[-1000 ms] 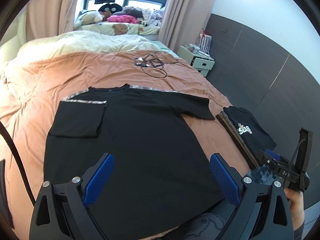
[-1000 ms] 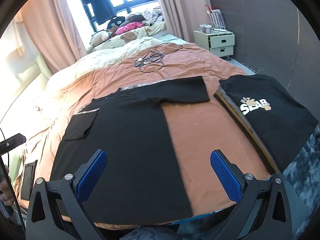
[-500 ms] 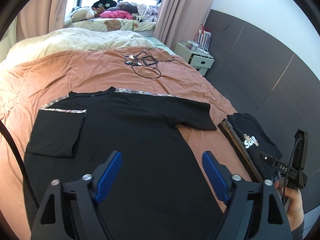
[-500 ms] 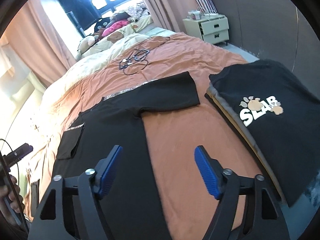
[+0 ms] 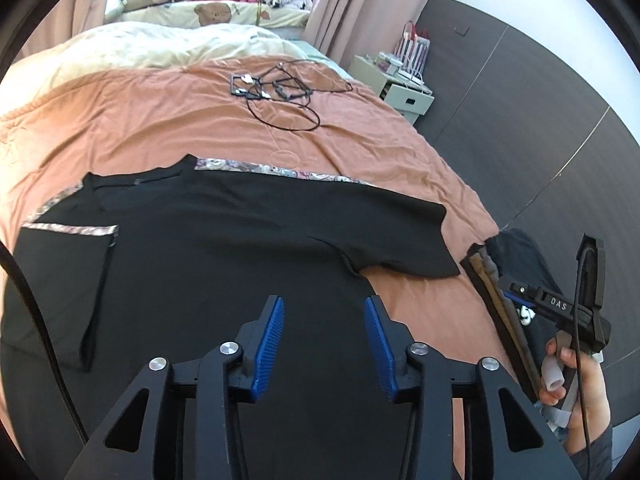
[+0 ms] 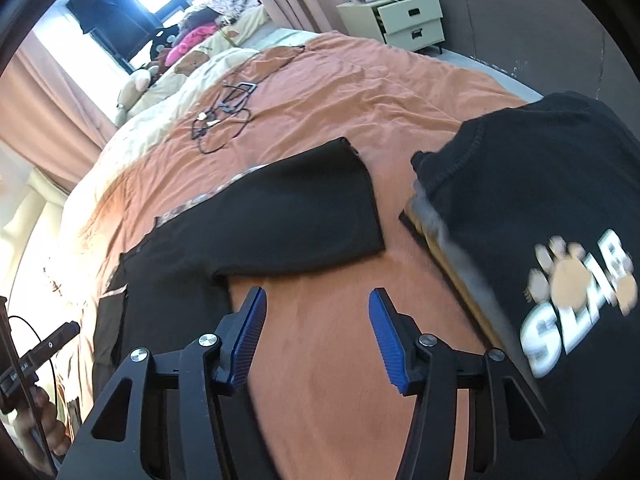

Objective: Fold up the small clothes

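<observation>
A black T-shirt (image 5: 224, 264) with patterned shoulder trim lies flat on the orange bedspread (image 5: 160, 120). Its left sleeve is folded in over the body; its right sleeve (image 6: 304, 216) lies spread out. My left gripper (image 5: 324, 340) is open and empty above the shirt's body. My right gripper (image 6: 316, 332) is open and empty above bare bedspread, just below the spread sleeve. The right gripper's body also shows in the left wrist view (image 5: 560, 308), held in a hand at the bed's right edge.
A stack of folded clothes topped by a black printed shirt (image 6: 540, 216) lies at the bed's right edge. Black cables (image 5: 280, 92) lie further up the bed. A cream duvet (image 5: 160, 44), soft toys, curtains and a nightstand (image 6: 396, 20) stand beyond.
Both grippers have narrowed their jaws and moved forward up the bed. The right one has dropped closer to the spread sleeve and the folded stack.
</observation>
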`<state>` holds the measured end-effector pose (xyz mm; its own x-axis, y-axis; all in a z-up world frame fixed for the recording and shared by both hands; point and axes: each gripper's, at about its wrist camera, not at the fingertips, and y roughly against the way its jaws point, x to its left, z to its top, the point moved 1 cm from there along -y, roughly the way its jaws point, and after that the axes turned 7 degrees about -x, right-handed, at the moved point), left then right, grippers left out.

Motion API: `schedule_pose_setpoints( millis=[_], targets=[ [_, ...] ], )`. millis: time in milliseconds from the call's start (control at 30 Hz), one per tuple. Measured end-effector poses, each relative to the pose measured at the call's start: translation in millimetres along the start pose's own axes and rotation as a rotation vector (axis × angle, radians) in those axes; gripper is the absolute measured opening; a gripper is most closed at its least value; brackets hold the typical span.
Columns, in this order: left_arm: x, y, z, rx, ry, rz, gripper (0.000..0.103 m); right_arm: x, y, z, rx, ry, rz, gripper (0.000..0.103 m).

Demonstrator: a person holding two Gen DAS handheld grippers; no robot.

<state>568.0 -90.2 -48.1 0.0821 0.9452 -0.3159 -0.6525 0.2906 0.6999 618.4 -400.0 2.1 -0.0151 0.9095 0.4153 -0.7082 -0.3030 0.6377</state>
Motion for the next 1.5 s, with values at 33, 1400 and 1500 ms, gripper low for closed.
schedule_pose_setpoints(
  millis=[33, 1400, 1500],
  targets=[
    [1.1, -8.5, 2.3, 0.005, 0.001, -0.001, 0.042, -1.4, -9.4, 4.2, 0.006, 0.001, -0.011, 0.051],
    [7.1, -189.7, 31.8, 0.127, 0.093, -0.14, 0.02, 50.8, -85.5, 90.2, 0.011, 0.162, -0.131, 0.003],
    [7.0, -190.9, 29.6, 0.136, 0.091, -0.145, 0.02, 67.0, -69.9, 103.5, -0.023, 0.186, -0.11, 0.003]
  ],
)
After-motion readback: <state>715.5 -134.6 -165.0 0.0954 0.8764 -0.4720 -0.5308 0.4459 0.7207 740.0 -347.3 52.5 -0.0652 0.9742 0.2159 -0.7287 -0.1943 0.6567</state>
